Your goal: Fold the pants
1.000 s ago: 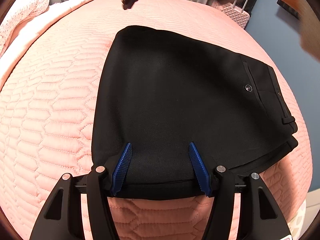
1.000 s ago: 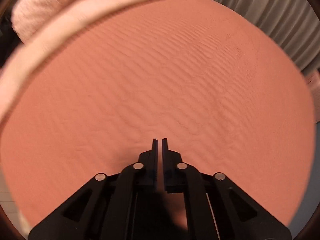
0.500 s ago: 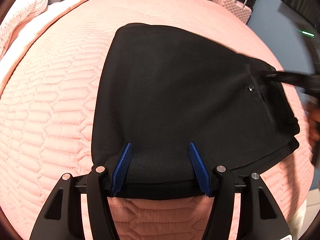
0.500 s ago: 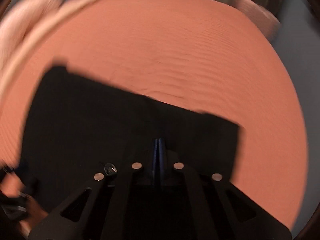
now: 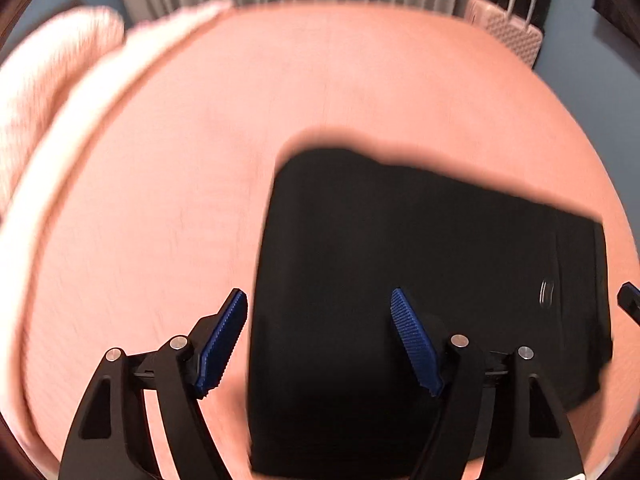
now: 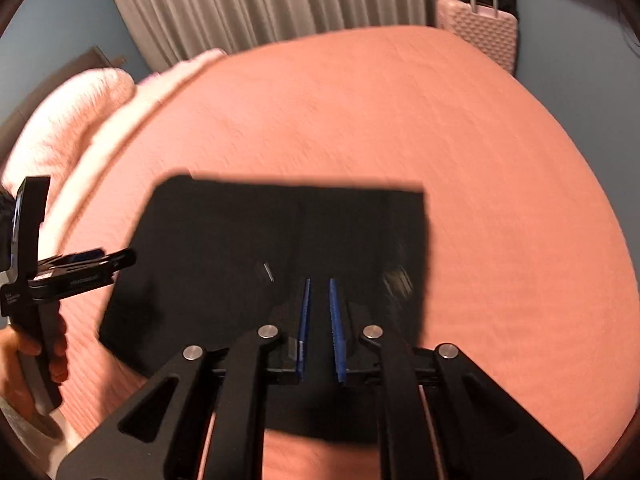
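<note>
Folded pants point(image 5: 420, 280) on bed point(image 5: 200, 160); left tongs point(image 5: 320, 340) released wide, right tongs point(image 6: 319, 320) slightly parted, empty. Risk: tong at 3 o'clock snags waistband, undoing fold.

Pink quilted bedspread point(image 5: 168, 208) covers the bed. Pale pink blanket point(image 6: 68, 120) bunched at far left corner. Grey pleated curtain point(image 6: 256, 0) behind the bed. Pink hard-shell suitcase point(image 6: 478, 28) upright at far right, handle raised. Blue-grey wall point(image 6: 576, 56).

Black pants point(image 5: 420, 280) on a salmon-pink bedspread point(image 5: 200, 200) (quilting blurred, perhaps); blue-padded claw point(image 5: 320, 300).
</note>
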A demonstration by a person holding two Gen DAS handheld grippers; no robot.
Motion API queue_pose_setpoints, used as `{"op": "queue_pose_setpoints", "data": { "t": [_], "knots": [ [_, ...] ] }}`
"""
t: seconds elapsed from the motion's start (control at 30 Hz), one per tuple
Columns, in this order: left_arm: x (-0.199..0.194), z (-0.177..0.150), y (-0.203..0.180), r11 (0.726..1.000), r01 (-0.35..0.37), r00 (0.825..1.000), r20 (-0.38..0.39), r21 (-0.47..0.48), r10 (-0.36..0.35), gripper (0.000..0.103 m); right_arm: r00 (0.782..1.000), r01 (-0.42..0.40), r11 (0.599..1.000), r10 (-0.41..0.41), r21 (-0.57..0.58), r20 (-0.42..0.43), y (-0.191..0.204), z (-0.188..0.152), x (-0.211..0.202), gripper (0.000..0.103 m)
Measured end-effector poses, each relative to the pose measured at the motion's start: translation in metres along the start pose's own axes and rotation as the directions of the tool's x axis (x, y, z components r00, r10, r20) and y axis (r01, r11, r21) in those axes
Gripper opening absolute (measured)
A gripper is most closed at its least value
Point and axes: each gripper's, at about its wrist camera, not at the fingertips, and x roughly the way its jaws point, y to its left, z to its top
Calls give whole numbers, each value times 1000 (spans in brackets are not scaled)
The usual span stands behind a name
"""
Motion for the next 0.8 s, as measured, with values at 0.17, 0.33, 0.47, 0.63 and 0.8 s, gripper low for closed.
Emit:
{"op": "queue_pose_setpoints", "data": {
  "t": [0.17,0.33,0.47,0.63,0.8],
  "knots": [
    [102,54,9,985,-163,974,-149,56,169,87,988,8,1000,-6,10,-154,-20,20,100,12],
    [81,54,88,974,47,993,-92,-224,-69,90,1000,-27,993,28,116,-7,-41,22,25,55],
    [77,6,101,888,361,896,-159,-286,-416,92,979,-149,967,173,205,-105,-54,-26,16,98],
    [78,-38,60,916,364,903,-177,-167,-391,89,961,-180,958,220,225,-167,-48,-63,50,84],
    [79,-26,21,960,277,937,-206,-49,-281,30,955,-191,964,226,183,-193,-21,-56,55,23]
  ]
}}
